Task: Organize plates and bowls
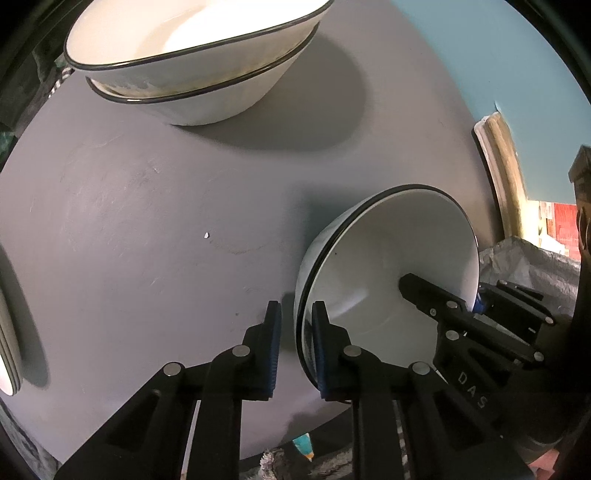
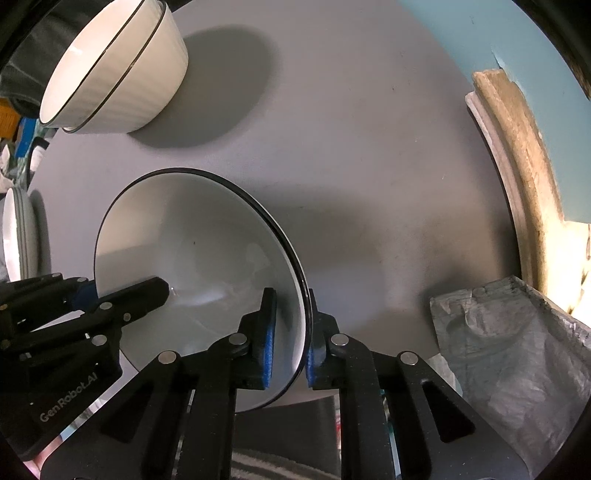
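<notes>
A round grey table (image 2: 351, 122) stands before a pale blue wall (image 2: 498, 33); warm light glows at right.

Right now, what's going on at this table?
A person holds a gripper in each hand, and both grip the same white black-rimmed bowl on the grey table. The left gripper pinches one side of its rim, the right gripper the opposite side. A stack of two larger bowls sits farther back, untouched.
</notes>
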The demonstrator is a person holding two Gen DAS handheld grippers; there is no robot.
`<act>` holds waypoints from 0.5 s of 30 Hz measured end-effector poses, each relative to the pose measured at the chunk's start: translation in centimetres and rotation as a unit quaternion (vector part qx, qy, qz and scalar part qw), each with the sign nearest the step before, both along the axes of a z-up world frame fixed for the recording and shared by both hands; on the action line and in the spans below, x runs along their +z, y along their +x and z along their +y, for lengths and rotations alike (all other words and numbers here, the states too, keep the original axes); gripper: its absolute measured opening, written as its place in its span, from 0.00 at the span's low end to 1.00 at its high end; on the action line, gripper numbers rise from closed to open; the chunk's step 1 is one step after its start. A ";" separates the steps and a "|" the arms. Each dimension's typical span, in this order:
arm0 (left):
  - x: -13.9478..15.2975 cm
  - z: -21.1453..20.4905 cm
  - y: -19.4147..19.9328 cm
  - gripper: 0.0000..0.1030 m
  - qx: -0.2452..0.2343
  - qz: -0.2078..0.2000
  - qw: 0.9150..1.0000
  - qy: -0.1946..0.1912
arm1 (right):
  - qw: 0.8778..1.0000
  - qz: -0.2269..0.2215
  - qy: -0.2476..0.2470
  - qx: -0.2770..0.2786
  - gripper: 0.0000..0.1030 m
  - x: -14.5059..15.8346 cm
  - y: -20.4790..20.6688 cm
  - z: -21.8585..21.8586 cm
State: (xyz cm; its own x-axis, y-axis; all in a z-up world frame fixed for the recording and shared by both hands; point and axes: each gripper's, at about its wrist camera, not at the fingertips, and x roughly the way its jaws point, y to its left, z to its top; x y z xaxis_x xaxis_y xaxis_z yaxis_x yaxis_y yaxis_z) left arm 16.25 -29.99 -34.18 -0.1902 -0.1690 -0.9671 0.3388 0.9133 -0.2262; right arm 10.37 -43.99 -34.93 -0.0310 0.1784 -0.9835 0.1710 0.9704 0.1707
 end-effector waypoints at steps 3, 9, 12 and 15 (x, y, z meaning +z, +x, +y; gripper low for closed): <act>-0.1 -0.8 -0.5 0.12 -0.002 -0.003 1.000 -0.003 | 1.000 -0.002 -0.002 0.004 0.12 0.6 -0.1 -0.1; -0.7 -0.7 -1.5 0.09 -0.007 -0.007 1.000 -0.002 | 1.000 -0.001 -0.008 0.013 0.11 1.7 0.5 0.2; -0.7 -0.6 -1.5 0.09 0.002 -0.002 1.000 0.000 | 1.000 0.001 0.003 0.015 0.09 1.9 0.5 0.7; -0.6 -0.5 -1.6 0.09 0.006 -0.001 1.000 0.001 | 1.000 0.002 0.003 0.023 0.09 2.4 0.7 0.9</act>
